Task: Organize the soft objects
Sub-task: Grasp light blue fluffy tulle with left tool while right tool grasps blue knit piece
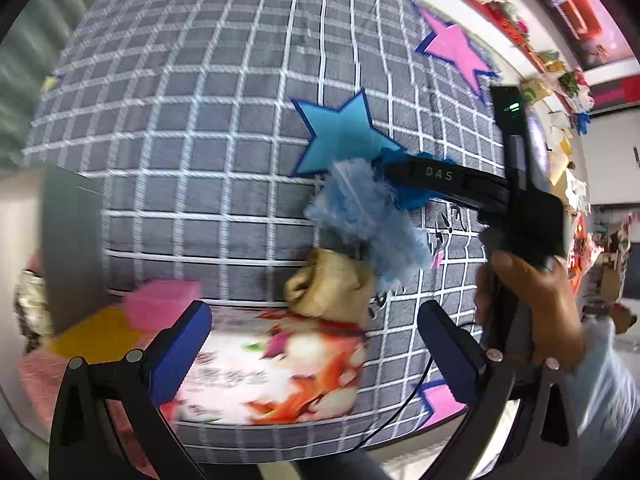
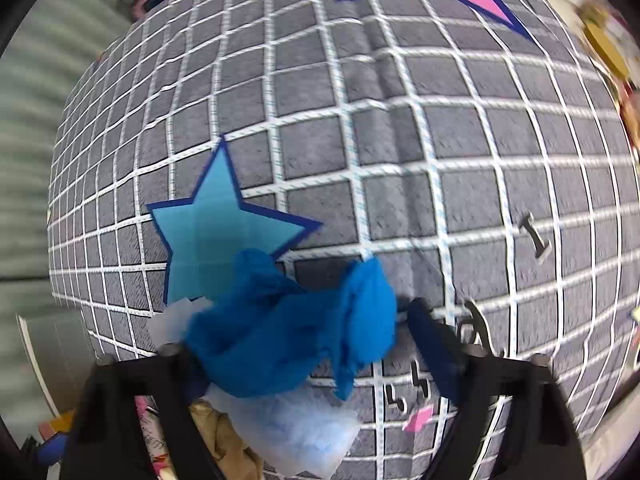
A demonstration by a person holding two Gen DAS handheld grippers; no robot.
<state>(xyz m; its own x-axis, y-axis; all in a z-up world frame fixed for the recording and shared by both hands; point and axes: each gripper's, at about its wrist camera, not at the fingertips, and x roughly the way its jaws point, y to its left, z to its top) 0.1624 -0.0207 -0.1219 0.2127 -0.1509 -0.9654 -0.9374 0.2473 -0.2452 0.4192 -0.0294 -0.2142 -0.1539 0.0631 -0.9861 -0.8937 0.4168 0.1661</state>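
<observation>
**A:** Start with what's closest. What is the right gripper [image 2: 304, 344] doing?

**B:** Its jaws sit either side of a bunched blue cloth [image 2: 296, 320]. The cloth fills the gap and spills over one finger, and the left wrist view shows that cloth hanging off the fingertips clear of the bed, so I read it as clamped on the cloth. A pale, fuzzy blue cloth [image 1: 360, 220] hangs with it, and I can't tell whether the jaws pinch that one too.

**B:** The left gripper [image 1: 316, 352] is spread wide with nothing between its fingers. It hovers over a printed packet [image 1: 280, 372] at the near edge of the bed.

**A:** And just past that?

**B:** A rolled tan cloth [image 1: 332, 284] lies on the checked bedspread [image 1: 200, 120], touching the far end of the packet. Pink and yellow blocks [image 1: 160, 304] sit toward the near left corner, blurred.

**A:** So how should the carry go?

**B:** Keep the squeeze firm, since soft cloth slips. I'd lift high enough that the dangling pale piece clears the tan roll, and move smoothly so nothing shakes loose.

**A:** Farther out?

**B:** A blue star [image 1: 340, 136] is printed mid-bed, a pink star [image 1: 456, 48] toward the far right edge. Where the cloth belongs I can't tell.
</observation>
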